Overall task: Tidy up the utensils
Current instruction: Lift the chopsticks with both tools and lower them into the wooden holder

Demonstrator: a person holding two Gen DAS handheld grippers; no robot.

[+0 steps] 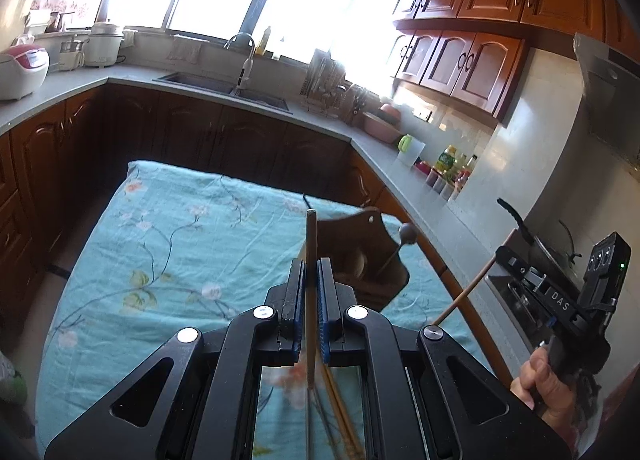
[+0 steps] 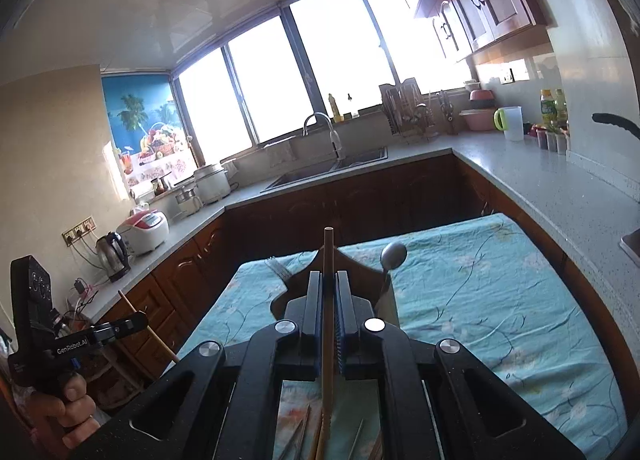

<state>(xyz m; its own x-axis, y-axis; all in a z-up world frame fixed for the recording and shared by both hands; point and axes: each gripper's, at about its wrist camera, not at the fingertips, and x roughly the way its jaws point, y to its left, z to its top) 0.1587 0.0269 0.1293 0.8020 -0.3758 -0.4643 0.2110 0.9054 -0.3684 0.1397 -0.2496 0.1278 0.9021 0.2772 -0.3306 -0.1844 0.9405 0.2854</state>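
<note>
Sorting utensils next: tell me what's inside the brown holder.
A spoon stands in the holder, bowl end up, its handle running down inside. The lower handle and the holder's bottom are hidden by its wall and by the right gripper.

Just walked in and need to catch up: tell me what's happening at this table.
A person is sorting utensils with a handheld gripper in each hand. The left gripper is shut on a chopstick, and the right gripper is shut on another chopstick, both raised above the teal floral cloth. A dark wooden holder with a round-ended utensil in it sits ahead. More chopsticks lie on the cloth below.
</note>
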